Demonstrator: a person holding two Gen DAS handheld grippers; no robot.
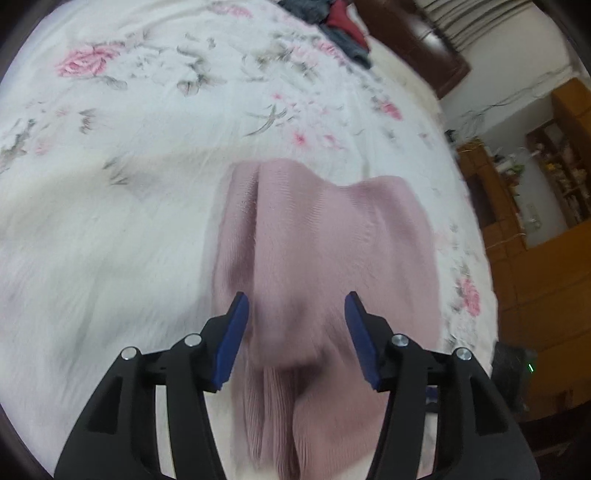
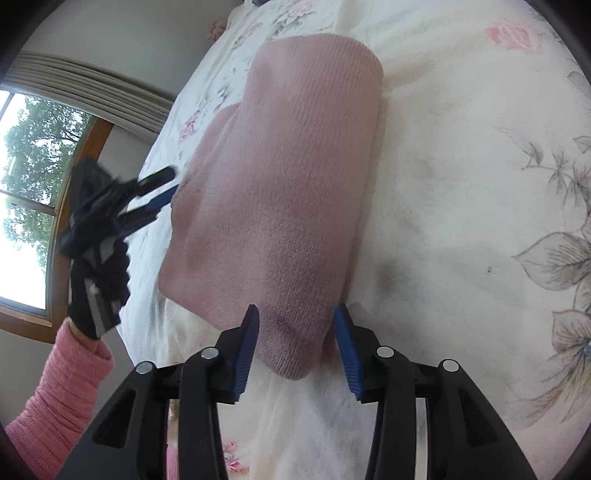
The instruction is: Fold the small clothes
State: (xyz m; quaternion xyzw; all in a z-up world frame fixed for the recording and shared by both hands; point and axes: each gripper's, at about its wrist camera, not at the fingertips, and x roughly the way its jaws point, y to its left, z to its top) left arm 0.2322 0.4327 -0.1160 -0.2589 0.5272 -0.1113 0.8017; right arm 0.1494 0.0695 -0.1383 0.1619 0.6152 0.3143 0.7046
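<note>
- Pink knit garment (image 2: 273,192) lies on floral bedsheet (image 2: 461,206), folded lengthwise into a thick long bundle w/ 1 rounded end at far side of the sheet; landmark = the garment for all below.
- Right gripper (image 2: 295,343): jaws wide open, 1 blue pad each side of garment's near corner, nothing clamped; can't tell if pads touch the knit.
- Left gripper (image 1: 295,332): also wide open, straddling a raised fold of the garment, holding nothing. Seen from the right wrist cam it sits at garment's left edge, held by a gloved hand (image 2: 92,291) w/ pink sleeve (image 2: 59,398).
- Step in hand, as I read it: grab the near end w/ both grippers for the next cross fold.
- To do well: push pads deep enough to catch all layers, not just the top 1; close both together.
- Lift low, carry near end toward the far rounded end, keep edges lined up.
- Risk: thick knit slips or layers splay; the left wrist view is blurry, so edge detail there is unclear.
- Dark clothes pile (image 1: 340,26) lies well beyond the garment, out of the way.
</note>
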